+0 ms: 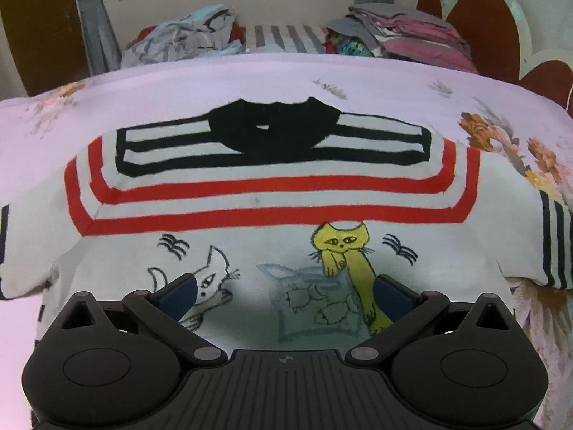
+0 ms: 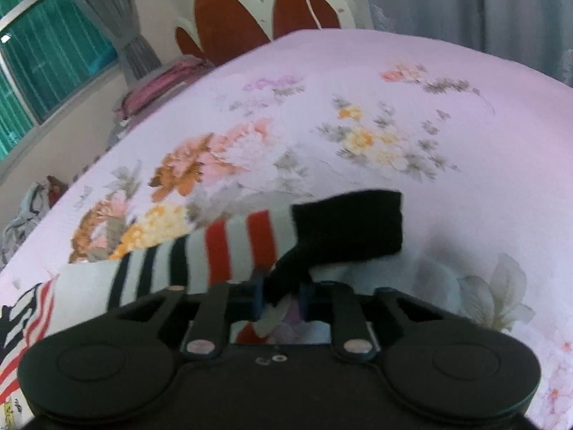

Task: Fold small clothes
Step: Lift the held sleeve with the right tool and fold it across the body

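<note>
A small white sweater [image 1: 258, 211] with red and black stripes, a black collar and cat drawings lies flat on the bed, front up. My left gripper [image 1: 284, 294] is open and hovers over the cat print near the hem, holding nothing. My right gripper [image 2: 281, 292] is shut on the black cuff [image 2: 351, 225] of a striped sleeve [image 2: 200, 254] and holds it lifted off the bedsheet. The sweater body shows at the lower left of the right wrist view [image 2: 25, 319].
The bed has a pink floral sheet [image 2: 358, 114]. A crumpled pile of clothes [image 1: 186, 39] and a stack of folded clothes [image 1: 404, 36] lie at the far edge. A red and white headboard [image 1: 494, 36] stands at the right.
</note>
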